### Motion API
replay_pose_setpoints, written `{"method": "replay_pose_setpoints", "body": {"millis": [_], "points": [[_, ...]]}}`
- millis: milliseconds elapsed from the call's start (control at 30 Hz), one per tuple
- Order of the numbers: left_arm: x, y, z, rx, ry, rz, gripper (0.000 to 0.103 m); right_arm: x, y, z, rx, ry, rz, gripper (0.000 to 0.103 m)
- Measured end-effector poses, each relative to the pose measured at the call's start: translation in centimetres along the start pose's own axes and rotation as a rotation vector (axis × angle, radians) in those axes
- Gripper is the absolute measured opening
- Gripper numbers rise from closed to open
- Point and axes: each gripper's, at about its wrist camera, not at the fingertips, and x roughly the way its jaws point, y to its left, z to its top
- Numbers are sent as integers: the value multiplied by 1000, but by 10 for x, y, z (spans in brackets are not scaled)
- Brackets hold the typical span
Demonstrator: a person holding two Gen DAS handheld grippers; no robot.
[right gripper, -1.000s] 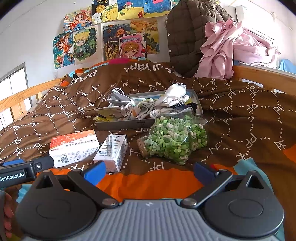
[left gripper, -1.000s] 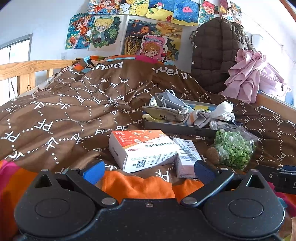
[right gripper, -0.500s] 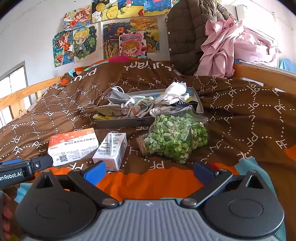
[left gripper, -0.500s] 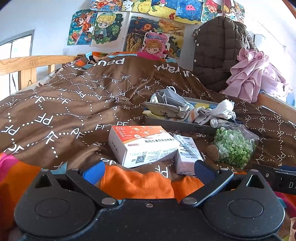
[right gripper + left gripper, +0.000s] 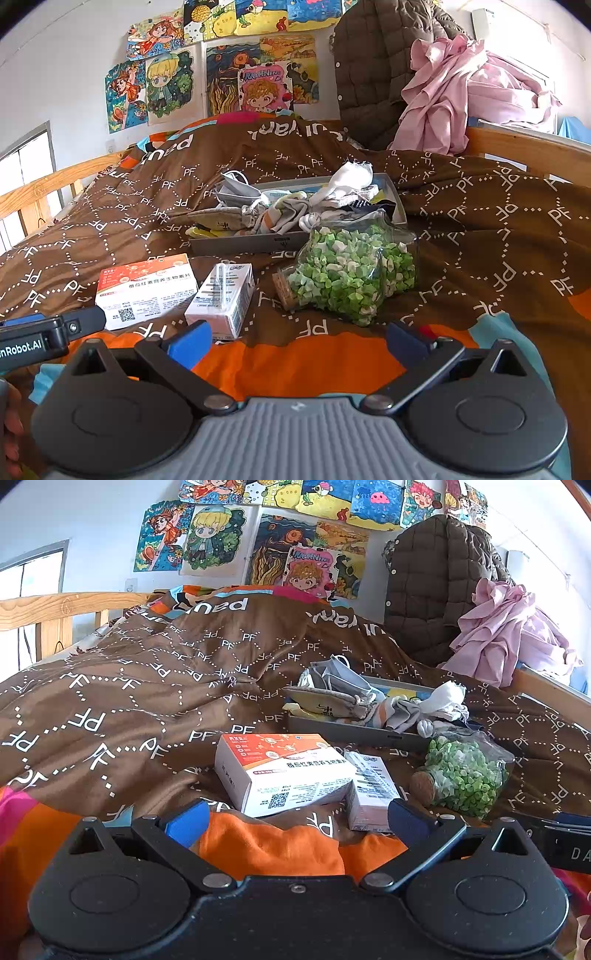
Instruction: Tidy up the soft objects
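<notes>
A grey tray [image 5: 354, 733] [image 5: 251, 243] on the brown quilt holds soft things: face masks [image 5: 336, 681] [image 5: 236, 192], a beige pouch [image 5: 325, 705] [image 5: 218, 218], socks and a white cloth [image 5: 447, 698] [image 5: 351, 177]. In front of it lie an orange-and-white box [image 5: 284, 768] [image 5: 146, 288], a small white carton [image 5: 371, 790] [image 5: 225, 295] and a corked jar of green paper stars [image 5: 465, 775] [image 5: 347, 277]. My left gripper [image 5: 295, 816] is open just short of the box, with nothing between its fingers. My right gripper [image 5: 299, 339] is open just short of the jar, also empty.
A brown quilt [image 5: 147, 686] with an orange border [image 5: 295, 362] covers the bed. Wooden rails [image 5: 55, 609] [image 5: 517, 147] run along both sides. A brown padded coat [image 5: 436, 583] and pink clothes [image 5: 461, 92] hang at the back right. The left gripper's side [image 5: 44, 336] shows at left.
Both grippers have edged forward toward the items, which look slightly larger. Both stay open and nothing on the bed has moved.
</notes>
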Motion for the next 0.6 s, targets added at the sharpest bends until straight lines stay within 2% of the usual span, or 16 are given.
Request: {"method": "replay_pose_setpoints", "body": {"millis": [400, 600], "points": [[0, 0, 0, 0, -2, -1, 102, 0, 0, 0, -1, 1, 2, 103], [-1, 0, 0, -14, -6, -27, 102, 0, 0, 0, 0, 3, 0, 103]]}}
